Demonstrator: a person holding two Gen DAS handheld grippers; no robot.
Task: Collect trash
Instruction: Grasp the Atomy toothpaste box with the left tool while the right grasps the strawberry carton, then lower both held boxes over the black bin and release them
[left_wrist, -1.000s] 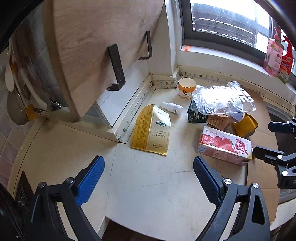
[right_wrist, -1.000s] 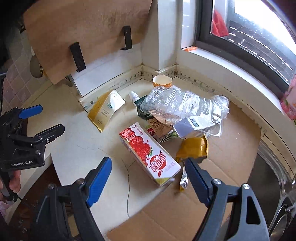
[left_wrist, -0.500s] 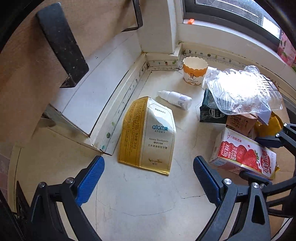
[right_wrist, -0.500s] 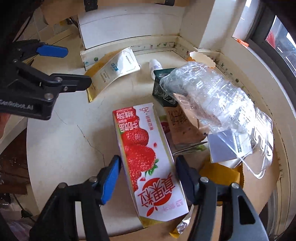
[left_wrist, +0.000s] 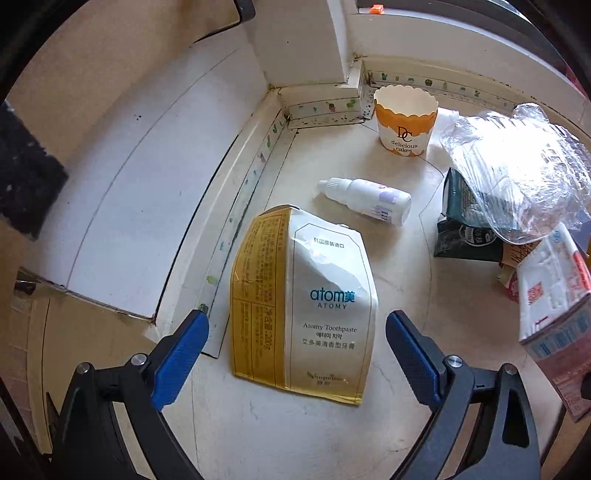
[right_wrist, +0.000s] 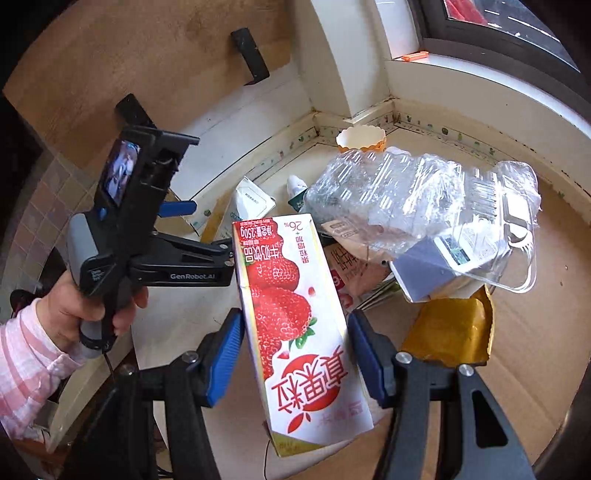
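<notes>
Because the trash must be picked up one piece at a time, each gripper goes to its own piece. With jaws closing, the right gripper (right_wrist: 295, 354) has the strawberry milk carton (right_wrist: 295, 317) between its blue pads, which look to be just touching its sides, so it can lift it. Its far end tips up above the counter (right_wrist: 177, 325). Ahead of the left gripper (left_wrist: 297, 345), the flattened toothpaste box (left_wrist: 306, 306) lies between wide-apart jaws, ready to be grabbed.

Bright daylight from the window (right_wrist: 498, 22); soft shadows; glare on crinkled plastic (right_wrist: 424, 192); heavy fisheye bending, dark vignetted corners.
</notes>
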